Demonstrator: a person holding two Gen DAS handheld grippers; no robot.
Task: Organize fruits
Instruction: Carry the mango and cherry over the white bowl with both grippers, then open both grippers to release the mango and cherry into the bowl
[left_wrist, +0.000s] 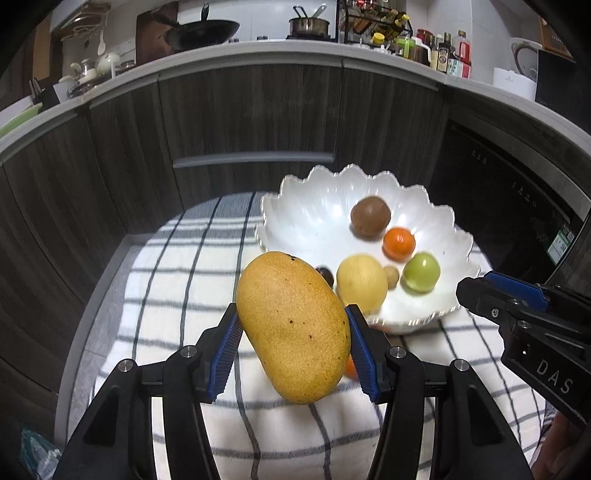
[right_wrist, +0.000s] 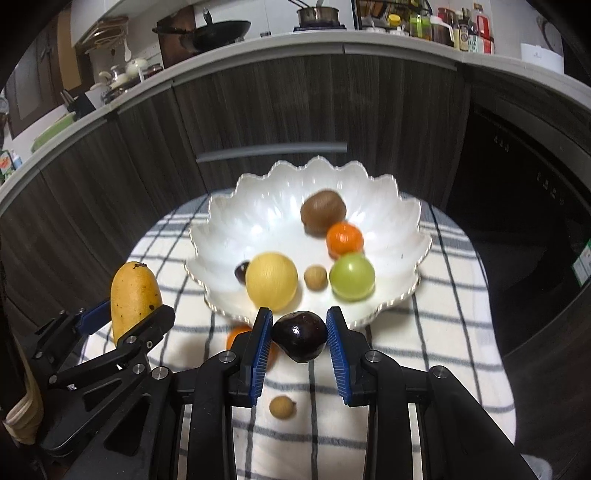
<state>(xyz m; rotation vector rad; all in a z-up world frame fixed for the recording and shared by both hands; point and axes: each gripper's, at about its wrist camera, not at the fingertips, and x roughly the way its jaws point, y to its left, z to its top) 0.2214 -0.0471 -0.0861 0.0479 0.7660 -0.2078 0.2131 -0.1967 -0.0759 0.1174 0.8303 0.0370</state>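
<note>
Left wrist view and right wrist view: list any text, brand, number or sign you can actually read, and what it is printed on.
"DAS" – white letters on the black body of the right gripper, left wrist view.
Bottle labels on the counter: too small to read.
Green sticker on the dark appliance: blurred.
White markings on the appliance front: illegible.

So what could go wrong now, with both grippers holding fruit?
The big mango is pinched only across its middle by the left hand-held gripper, so it might tip or slip out. The dark plum in the right hand-held gripper could roll out of the crowded white bowl.
</note>
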